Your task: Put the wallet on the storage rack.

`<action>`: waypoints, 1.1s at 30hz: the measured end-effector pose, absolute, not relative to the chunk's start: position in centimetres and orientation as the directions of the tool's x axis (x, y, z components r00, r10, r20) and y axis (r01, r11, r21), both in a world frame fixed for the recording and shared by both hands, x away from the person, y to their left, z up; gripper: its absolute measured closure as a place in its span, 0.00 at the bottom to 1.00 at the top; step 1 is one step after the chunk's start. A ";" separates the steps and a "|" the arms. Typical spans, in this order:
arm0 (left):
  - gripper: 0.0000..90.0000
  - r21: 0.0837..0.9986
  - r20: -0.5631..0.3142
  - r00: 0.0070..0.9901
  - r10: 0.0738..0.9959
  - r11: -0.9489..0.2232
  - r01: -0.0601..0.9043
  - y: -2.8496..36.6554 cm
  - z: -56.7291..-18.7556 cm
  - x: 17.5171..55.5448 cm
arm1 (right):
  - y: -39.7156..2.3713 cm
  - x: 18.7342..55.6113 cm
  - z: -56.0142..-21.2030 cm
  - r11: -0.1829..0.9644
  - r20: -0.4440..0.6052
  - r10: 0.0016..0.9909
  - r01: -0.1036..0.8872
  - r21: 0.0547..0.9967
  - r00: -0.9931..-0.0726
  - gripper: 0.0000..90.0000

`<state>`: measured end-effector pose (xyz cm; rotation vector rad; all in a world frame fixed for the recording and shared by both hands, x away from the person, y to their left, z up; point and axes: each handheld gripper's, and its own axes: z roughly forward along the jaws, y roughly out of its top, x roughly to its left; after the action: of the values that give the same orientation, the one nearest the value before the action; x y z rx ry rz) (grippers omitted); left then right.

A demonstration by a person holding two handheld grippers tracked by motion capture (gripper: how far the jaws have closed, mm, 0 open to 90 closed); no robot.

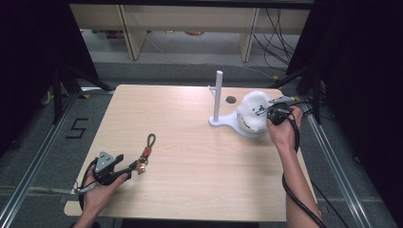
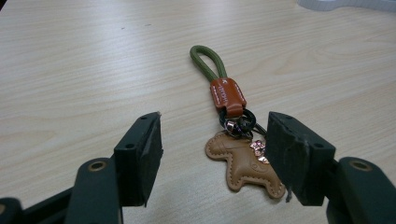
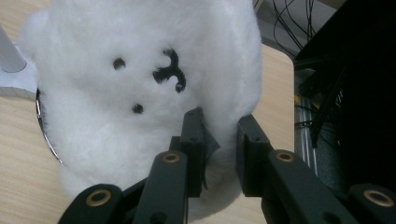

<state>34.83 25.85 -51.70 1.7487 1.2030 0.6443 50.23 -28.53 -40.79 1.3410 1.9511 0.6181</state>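
Two grasps are in hand at once, neither finished by my read. The left tongs (image 2: pixel 212 154) sit low on the table (image 1: pixel 190 190) near its front-left corner, jaws apart and straddling the tan leather horse charm (image 2: pixel 243 161) of a keychain (image 1: pixel 146 151). The charm lies flat between the jaws; the right jaw looks to touch or just overlap its edge, the left jaw is clear of it. The keychain's green cord loop (image 2: pixel 205 58) and orange leather tab (image 2: pixel 227 96) run away from the tongs across the bare wood.

The right tongs (image 3: pixel 220 140) are at the far right of the table, pinching a fold of fluff on a white plush hat with a stitched face (image 3: pixel 140 79). The jaws are narrow but not fully together, with fur between them, so the grip looks like it is on. The hat rests against the base of a white stand with an upright post and side peg (image 1: pixel 218 97), partly on that base.

Next move, likely: close the left tongs on the charm and lift it, which needs the jaws low enough to catch thin, flat leather. Then both items probably go to the stand, the loop over the peg and the hat on the post.

Containers: no bin, tray or box on the table. The hat's inside is hidden, so I cannot tell if anything is in it.
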 end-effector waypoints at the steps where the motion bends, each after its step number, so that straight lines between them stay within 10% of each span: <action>1: 0.40 0.881 -0.065 0.393 0.917 -0.132 0.454 25.8 -51.7 34.8 | -28.5 50.2 -40.8 0.356 -0.266 0.934 0.611 0.707 -0.237 0.85; 18: 0.40 0.890 -0.075 0.403 0.912 -0.122 0.440 25.7 -51.3 35.0 | -29.4 49.5 -39.6 0.241 -0.171 0.970 0.614 0.751 -0.171 0.58; 33: 0.39 0.890 -0.080 0.425 0.902 -0.127 0.438 25.0 -50.4 35.6 | -30.6 45.3 -39.4 0.118 -0.026 0.988 0.619 0.776 -0.155 0.55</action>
<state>35.58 25.04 -50.44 1.7408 1.1657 0.6194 45.32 -30.61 -39.39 1.5553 1.8412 0.8514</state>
